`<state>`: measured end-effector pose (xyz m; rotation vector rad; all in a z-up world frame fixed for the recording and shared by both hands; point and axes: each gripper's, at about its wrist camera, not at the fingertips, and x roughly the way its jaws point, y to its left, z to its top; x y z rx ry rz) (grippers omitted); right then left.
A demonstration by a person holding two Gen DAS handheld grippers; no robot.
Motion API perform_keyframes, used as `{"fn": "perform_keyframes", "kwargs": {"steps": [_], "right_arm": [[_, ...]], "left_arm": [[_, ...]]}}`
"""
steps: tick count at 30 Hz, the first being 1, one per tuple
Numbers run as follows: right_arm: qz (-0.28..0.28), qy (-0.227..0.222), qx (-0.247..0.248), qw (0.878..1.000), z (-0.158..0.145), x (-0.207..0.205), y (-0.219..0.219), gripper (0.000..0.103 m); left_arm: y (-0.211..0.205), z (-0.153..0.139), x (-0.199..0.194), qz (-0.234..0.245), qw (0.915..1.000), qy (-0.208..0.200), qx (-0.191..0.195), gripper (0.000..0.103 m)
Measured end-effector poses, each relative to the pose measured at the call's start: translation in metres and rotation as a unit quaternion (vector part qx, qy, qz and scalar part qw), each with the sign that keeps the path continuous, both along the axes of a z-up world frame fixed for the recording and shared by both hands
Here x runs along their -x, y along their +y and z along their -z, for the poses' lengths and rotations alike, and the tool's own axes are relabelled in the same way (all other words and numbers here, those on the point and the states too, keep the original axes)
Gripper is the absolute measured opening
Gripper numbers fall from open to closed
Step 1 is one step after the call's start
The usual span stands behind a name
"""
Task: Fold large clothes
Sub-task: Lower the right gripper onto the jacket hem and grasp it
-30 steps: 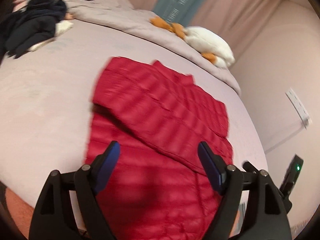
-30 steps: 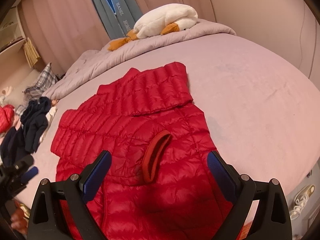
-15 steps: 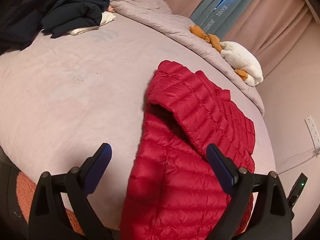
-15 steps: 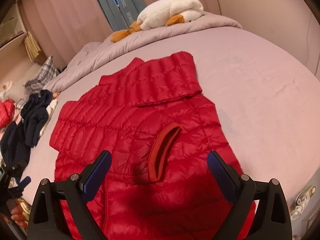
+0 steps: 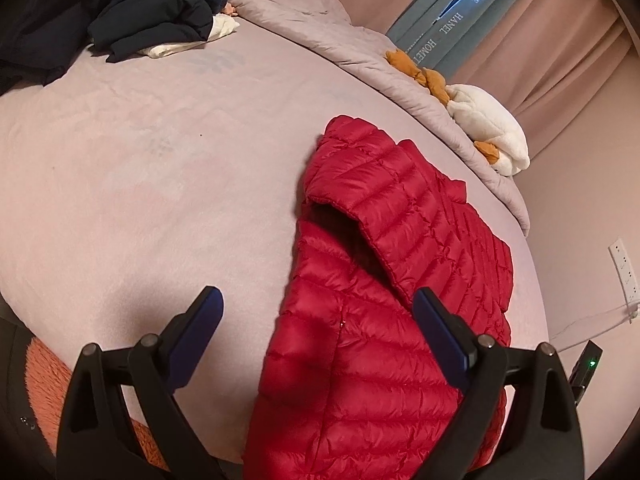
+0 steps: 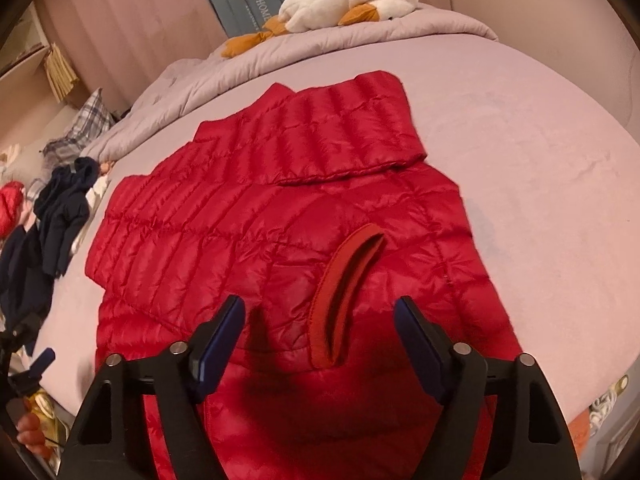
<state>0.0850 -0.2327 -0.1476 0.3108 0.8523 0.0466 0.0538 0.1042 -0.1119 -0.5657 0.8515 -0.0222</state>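
Left wrist view: left gripper spread wide, empty, above the near left edge of the red puffer jacket, spread flat on the pink bed. Dark clothes far left, white plush goose far right.

Right wrist view: right gripper open, jaws just been narrowing, nothing pinched, hovering over the jacket's red sleeve cuff. Jacket across the bed's middle, sleeve folded over its far part.

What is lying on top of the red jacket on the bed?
On the jacket lies its own sleeve, folded across the far part. A cuff lies on the near part, in front of the right claw. Nothing else lies on it. What the sleeve covers cannot be seen.
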Motion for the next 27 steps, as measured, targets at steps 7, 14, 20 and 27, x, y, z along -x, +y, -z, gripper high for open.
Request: {"fn": "perform_keyframes", "kwargs": {"steps": [7,14,20,27], "right_arm": [[-0.007,0.01,0.011,1.0,0.005,-0.006,0.012,0.063],[-0.007,0.014,0.015,1.0,0.006,-0.007,0.014,0.062],[-0.008,0.018,0.014,1.0,0.009,-0.01,0.014,0.055],[-0.025,-0.024,0.053,0.998,-0.017,-0.009,0.022,0.017]], "left_arm": [[0.008,0.005,0.003,-0.009,0.9999,0.004,0.007,0.096],[0.016,0.013,0.003,-0.013,0.9995,0.015,0.026,0.096],[0.018,0.015,0.005,-0.013,0.9993,0.017,0.032,0.096],[0.02,0.013,0.003,-0.011,0.9988,0.018,0.044,0.095]]}}
